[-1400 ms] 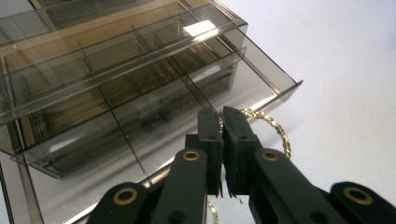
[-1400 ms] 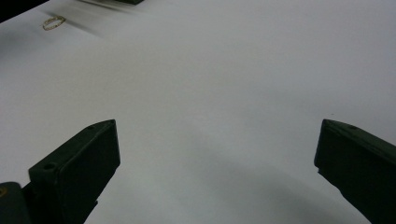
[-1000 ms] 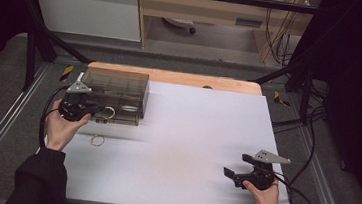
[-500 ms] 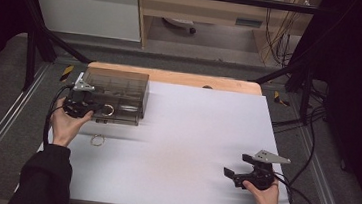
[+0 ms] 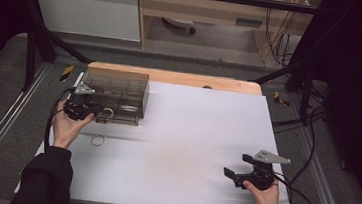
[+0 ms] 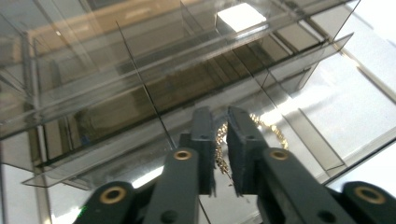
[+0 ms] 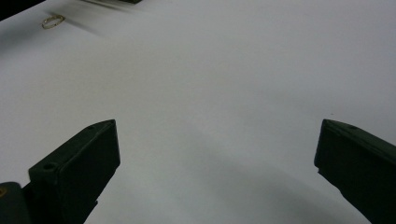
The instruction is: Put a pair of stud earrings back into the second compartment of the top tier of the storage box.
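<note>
Found the gold chain (image 6: 220,140) hanging in the narrow gap between the fingers (image 6: 243,140) of the left gripper (image 6: 218,112), at the open front of the clear organiser box (image 5: 120,83) near the far left corner of the surface (image 5: 191,133). Saw part of it trailing past the fingertips onto a clear tray floor, beside a slanted divider (could not tell which compartment from the reflections). Noted those fingers standing slightly apart, having just been opening, with the chain between them but not visibly pinched. Judged this a release into the box rather than a pick-up.

Read the relation that mattered as follows: chain straight ahead of and below the fingertips, its length running down and forward along the line of the fingers, box directly beyond. Expected a plain backward pull of the left hand (image 5: 68,126) to clear it, provided no link snagged on a pad.

Spotted a second gold loop (image 5: 97,140) flat on the surface, just in front of the box and close to the left hand, well apart from the right.

Saw the right gripper (image 7: 217,135) low over bare surface at the near right, fingers spread wide and holding nothing, much the farther of the two.
</note>
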